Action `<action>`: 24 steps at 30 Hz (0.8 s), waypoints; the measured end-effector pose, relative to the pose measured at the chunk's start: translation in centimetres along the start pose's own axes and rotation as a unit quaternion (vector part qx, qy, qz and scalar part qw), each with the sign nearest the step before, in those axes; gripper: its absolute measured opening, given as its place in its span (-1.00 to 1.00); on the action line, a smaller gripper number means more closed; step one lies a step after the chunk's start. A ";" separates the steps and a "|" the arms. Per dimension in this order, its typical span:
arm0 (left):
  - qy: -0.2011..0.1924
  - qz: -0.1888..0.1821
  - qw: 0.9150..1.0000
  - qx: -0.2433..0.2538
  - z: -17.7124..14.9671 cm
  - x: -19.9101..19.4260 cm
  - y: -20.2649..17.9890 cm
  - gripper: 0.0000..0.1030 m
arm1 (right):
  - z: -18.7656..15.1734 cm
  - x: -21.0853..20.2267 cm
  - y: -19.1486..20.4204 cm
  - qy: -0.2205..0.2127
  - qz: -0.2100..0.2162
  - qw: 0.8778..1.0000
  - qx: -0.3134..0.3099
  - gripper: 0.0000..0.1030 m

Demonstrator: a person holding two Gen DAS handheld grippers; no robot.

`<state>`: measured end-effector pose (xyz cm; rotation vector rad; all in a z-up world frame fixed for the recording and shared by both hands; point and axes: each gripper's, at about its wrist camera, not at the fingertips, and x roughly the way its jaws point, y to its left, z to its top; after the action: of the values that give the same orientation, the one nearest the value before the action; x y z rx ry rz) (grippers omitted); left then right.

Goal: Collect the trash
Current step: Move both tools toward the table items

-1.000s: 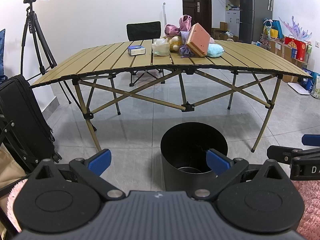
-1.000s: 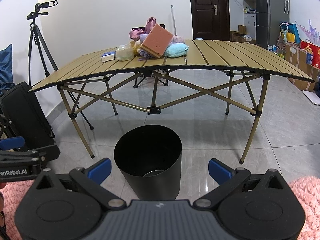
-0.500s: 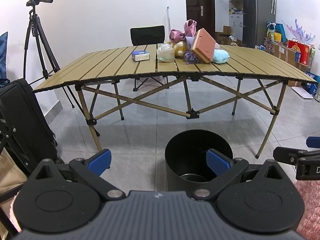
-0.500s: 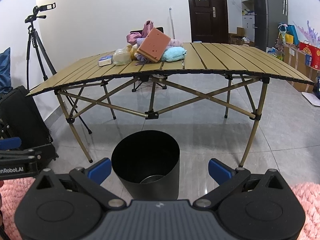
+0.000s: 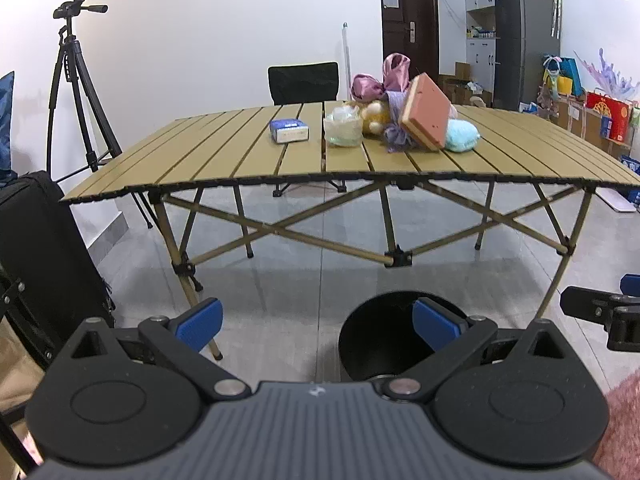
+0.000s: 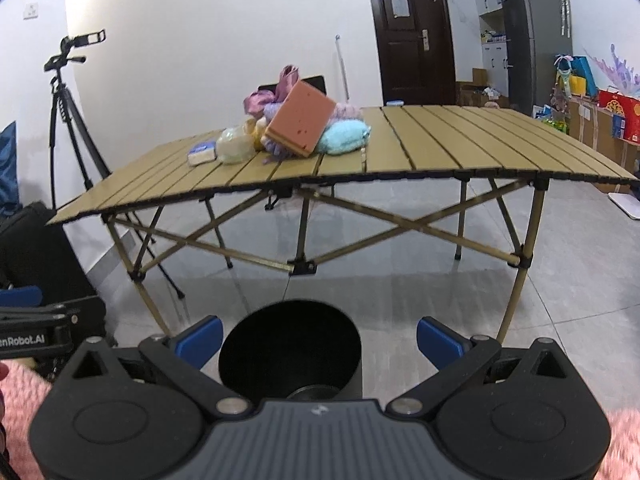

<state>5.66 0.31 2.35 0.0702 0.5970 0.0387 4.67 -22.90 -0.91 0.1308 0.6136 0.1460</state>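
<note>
Both tools, left tool (image 5: pixel 316 322) and right tool (image 6: pixel 318 336), hang spread wide and empty above a black bin (image 6: pixel 290 350) on the grey floor, while tissue pack (image 5: pixel 289 131), crumpled plastic bag (image 5: pixel 343 130) and pink sponge (image 5: pixel 426 112) sit clustered on the slatted worktop (image 5: pixel 224 164) beyond

Both low, facing table (image 5: pixel 320 152), bin (image 6: pixel 290 350)

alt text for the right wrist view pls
The open right gripper hovers over a black trash bin on the floor, facing a folding slatted table. On the table sit a pink sponge block, plush items and a small blue pack.
</note>
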 end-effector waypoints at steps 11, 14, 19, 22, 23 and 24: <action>-0.020 0.001 1.000 -0.005 4.2 4.1 -0.1 1.00 | 3.9 3.6 -0.9 -0.022 -0.007 1.000 0.008 1.00; -0.027 0.002 1.000 -0.006 5.5 5.4 -0.2 1.00 | 5.1 4.8 -1.1 -0.030 -0.008 1.000 0.006 1.00; -0.039 0.005 0.999 -0.010 7.9 7.8 -0.4 1.00 | 7.5 7.0 -1.1 -0.045 -0.011 0.999 -0.002 1.00; -0.049 0.008 0.999 -0.011 9.4 9.2 -0.5 1.00 | 9.0 8.4 -0.9 -0.054 -0.010 0.998 -0.008 1.00; -0.052 0.010 0.999 -0.012 9.9 9.6 -0.5 1.00 | 9.5 8.9 -0.8 -0.057 -0.008 0.998 -0.009 1.00; -0.054 0.011 0.998 -0.013 10.3 10.0 -0.5 1.00 | 10.0 9.4 -0.8 -0.059 -0.006 0.998 -0.010 1.00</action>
<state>19.67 -0.18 5.20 0.0527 0.4877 0.0630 18.16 -22.83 1.81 0.1155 0.4953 0.1328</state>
